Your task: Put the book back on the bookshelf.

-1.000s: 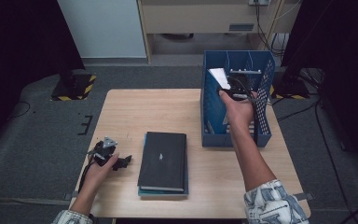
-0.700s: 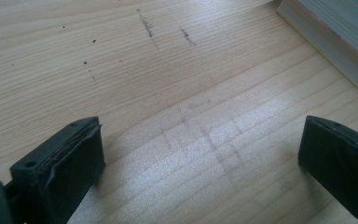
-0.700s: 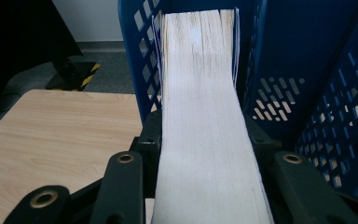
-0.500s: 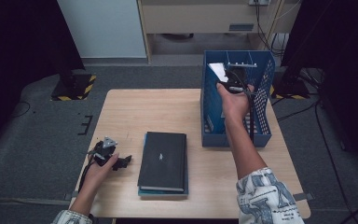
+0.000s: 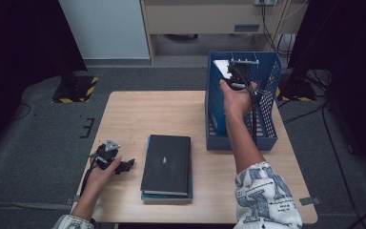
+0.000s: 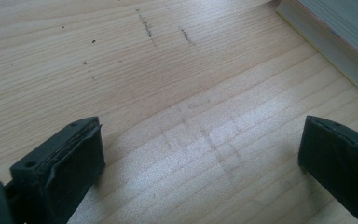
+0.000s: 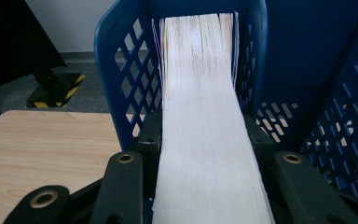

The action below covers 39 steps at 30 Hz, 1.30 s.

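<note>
White-paged book [image 7: 205, 116] clamped, right gripper [image 7: 205, 154] | left gripper [image 6: 200, 158] wide, empty

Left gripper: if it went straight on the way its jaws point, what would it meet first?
Probably the stack of books beside it: the open left gripper points across bare wooden table toward its page edges.

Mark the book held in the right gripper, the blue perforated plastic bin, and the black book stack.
Held book [image 7: 205, 140], right gripper view, page edges.
Blue bin [image 5: 214, 114], high view, left wall.
Black book stack [image 5: 167, 162], high view, top cover.
</note>
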Motion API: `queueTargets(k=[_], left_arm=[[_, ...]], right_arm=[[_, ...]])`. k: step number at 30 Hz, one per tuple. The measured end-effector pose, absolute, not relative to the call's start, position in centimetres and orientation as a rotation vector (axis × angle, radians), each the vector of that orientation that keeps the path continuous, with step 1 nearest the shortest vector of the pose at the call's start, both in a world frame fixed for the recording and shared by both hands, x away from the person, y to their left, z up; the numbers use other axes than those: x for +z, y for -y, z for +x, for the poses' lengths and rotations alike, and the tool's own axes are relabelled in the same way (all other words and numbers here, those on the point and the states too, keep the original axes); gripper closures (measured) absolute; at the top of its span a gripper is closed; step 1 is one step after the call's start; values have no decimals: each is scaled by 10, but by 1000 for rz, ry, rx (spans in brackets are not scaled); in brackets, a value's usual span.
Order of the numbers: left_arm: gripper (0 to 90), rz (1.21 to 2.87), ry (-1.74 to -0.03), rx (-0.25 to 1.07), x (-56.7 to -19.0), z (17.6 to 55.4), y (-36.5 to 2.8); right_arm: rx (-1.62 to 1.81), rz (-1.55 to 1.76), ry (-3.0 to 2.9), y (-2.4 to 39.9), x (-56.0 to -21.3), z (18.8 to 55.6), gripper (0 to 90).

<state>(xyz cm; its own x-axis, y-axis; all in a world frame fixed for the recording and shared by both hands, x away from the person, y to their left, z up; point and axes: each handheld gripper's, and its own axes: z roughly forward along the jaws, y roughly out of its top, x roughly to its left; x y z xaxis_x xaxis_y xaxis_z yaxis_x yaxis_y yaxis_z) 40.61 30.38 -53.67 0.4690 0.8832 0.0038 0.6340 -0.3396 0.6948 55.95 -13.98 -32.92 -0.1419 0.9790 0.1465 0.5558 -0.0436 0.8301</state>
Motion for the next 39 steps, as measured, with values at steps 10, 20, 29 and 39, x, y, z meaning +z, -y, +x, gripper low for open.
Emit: queueTargets(k=[10,20,29,39], left_arm=[[0,2091,-1252,509,-537,406,-304],[0,2093,-1252,508,-536,406,-304],[0,2095,-1252,508,-536,407,-303],[0,2095,-1252,506,-536,407,-303]], right_arm=[[1064,1608,-1732,136,-333,565,606],[1056,1598,-1723,134,-337,565,605],[1047,1593,-1714,130,-340,559,600],[1026,1559,-1733,121,-343,553,591]])
